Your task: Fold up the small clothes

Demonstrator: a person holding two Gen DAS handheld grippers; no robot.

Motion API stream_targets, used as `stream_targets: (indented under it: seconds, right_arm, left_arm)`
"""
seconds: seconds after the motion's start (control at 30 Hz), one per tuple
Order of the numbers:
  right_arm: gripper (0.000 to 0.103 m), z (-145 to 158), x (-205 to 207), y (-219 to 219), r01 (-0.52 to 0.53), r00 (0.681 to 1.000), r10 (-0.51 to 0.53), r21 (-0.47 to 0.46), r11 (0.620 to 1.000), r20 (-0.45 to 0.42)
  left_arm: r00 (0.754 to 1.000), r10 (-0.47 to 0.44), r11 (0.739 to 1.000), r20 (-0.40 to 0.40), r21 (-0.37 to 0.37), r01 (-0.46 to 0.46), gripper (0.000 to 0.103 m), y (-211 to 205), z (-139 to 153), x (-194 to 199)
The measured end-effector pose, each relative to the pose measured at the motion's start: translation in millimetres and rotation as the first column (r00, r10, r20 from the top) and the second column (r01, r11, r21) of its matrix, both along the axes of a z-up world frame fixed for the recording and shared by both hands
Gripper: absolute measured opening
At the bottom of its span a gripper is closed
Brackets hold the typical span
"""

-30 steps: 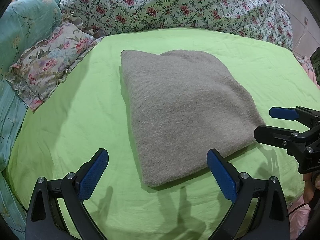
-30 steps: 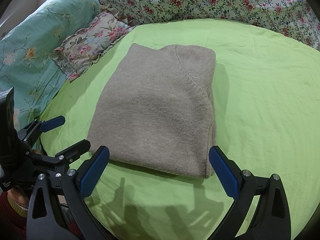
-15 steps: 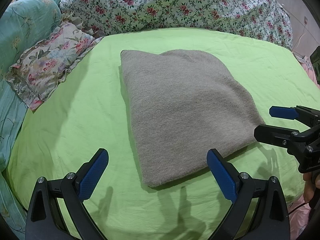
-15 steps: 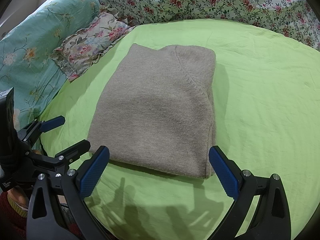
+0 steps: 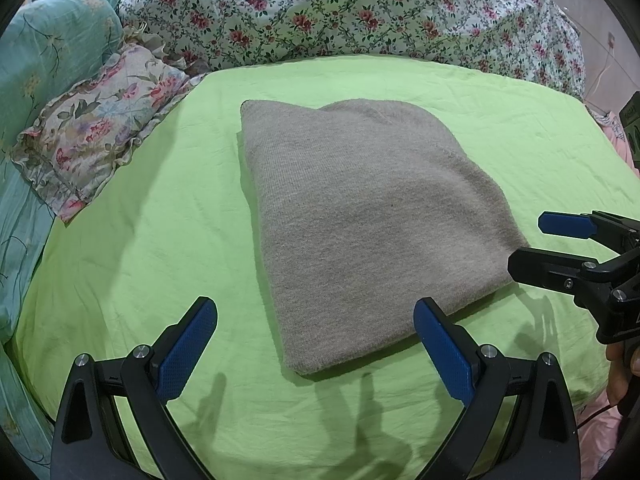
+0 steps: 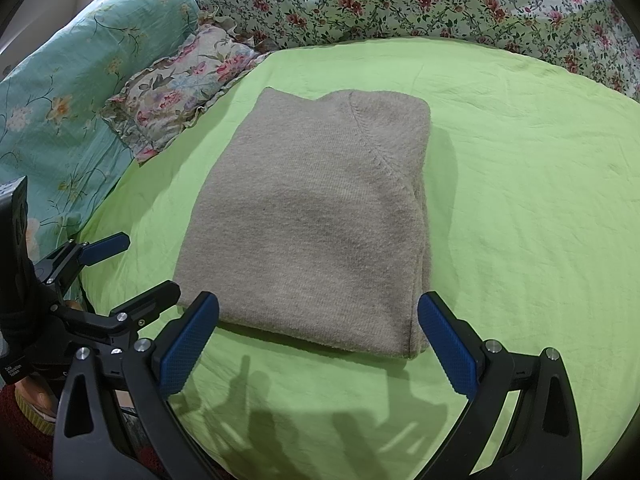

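Note:
A grey-beige knit sweater (image 5: 360, 216) lies folded into a neat rectangle on the green sheet (image 5: 140, 240); it also shows in the right wrist view (image 6: 316, 232). My left gripper (image 5: 316, 344) is open and empty, held just before the sweater's near edge. My right gripper (image 6: 318, 344) is open and empty, also just before the near edge. Each gripper shows in the other's view: the right one (image 5: 548, 244) at the sweater's right corner, the left one (image 6: 128, 272) at its left corner. Neither touches the cloth.
A frilled floral pillow (image 5: 92, 140) lies to the left of the sweater. A teal flowered pillow (image 6: 60, 100) lies further left. A floral quilt (image 5: 360, 12) is bunched along the back. The sheet's front edge drops off near the grippers.

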State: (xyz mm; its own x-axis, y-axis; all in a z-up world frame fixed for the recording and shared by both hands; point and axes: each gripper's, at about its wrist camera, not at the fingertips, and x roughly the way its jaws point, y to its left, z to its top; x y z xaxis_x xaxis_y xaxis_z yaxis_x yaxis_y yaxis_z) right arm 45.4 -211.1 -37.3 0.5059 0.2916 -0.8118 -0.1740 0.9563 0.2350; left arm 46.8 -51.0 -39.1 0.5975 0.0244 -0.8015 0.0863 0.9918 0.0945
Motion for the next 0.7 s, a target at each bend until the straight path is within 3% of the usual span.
stream_targets:
  seconds: [0.7]
  right_arm:
    - [0.1,3,20,-5,0.018,1.0,-0.018,-0.007,1.0,0.01]
  left_arm:
    - [1.0,0.002,1.0,0.02,-0.009,-0.002,0.099,5,1,21]
